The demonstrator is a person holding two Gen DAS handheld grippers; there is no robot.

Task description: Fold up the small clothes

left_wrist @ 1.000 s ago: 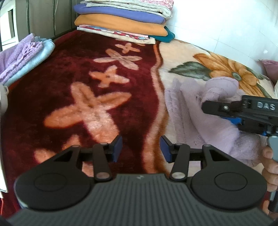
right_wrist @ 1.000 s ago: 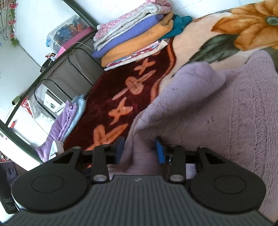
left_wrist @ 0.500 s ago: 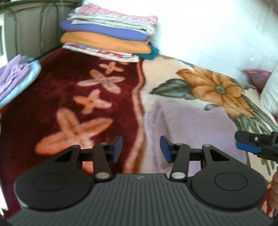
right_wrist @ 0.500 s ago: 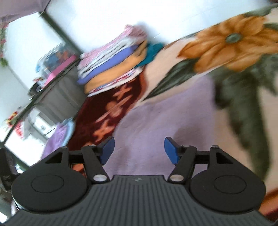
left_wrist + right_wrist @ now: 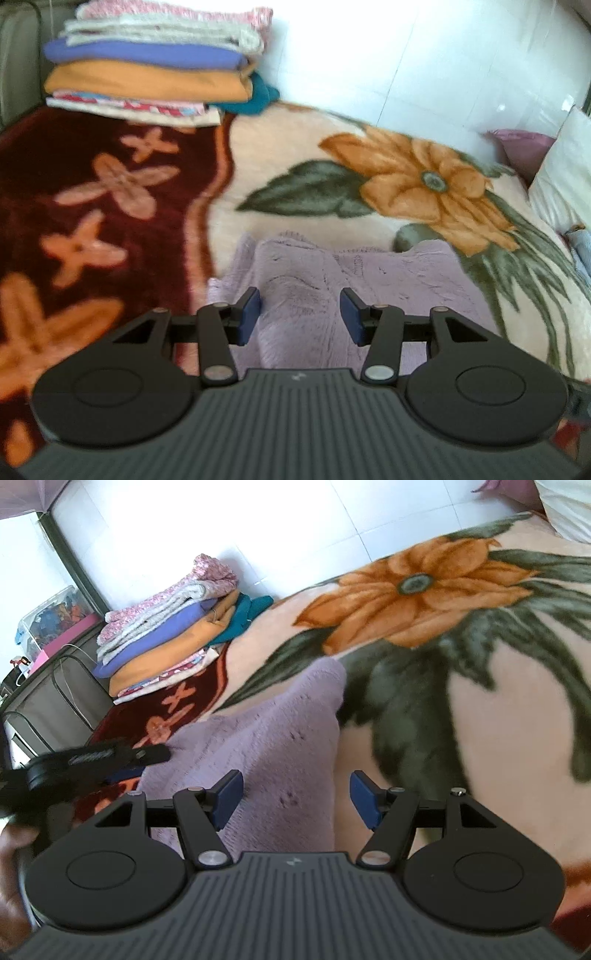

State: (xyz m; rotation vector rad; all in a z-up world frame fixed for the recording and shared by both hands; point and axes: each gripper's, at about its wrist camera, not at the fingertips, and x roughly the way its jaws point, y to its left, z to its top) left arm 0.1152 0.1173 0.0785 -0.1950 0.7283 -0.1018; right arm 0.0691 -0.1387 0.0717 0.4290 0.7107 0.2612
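A small lilac knit garment [image 5: 354, 280] lies flat on the flowered blanket [image 5: 332, 144]. It also shows in the right wrist view [image 5: 273, 746]. My left gripper [image 5: 300, 314] is open and empty, just above the garment's near part. My right gripper [image 5: 295, 799] is open and empty, over the garment's right edge. The left gripper shows as a dark blurred shape at the left of the right wrist view [image 5: 99, 757].
A stack of folded clothes [image 5: 155, 62] sits at the far end of the bed by the white tiled wall. Pillows [image 5: 557, 181] lie at the right. A metal bed frame [image 5: 55, 686] and a clear storage box [image 5: 51, 616] stand beyond the stack.
My right gripper has let go of the lilac garment and opened; the garment now lies flat. My left gripper has moved right, over the garment.
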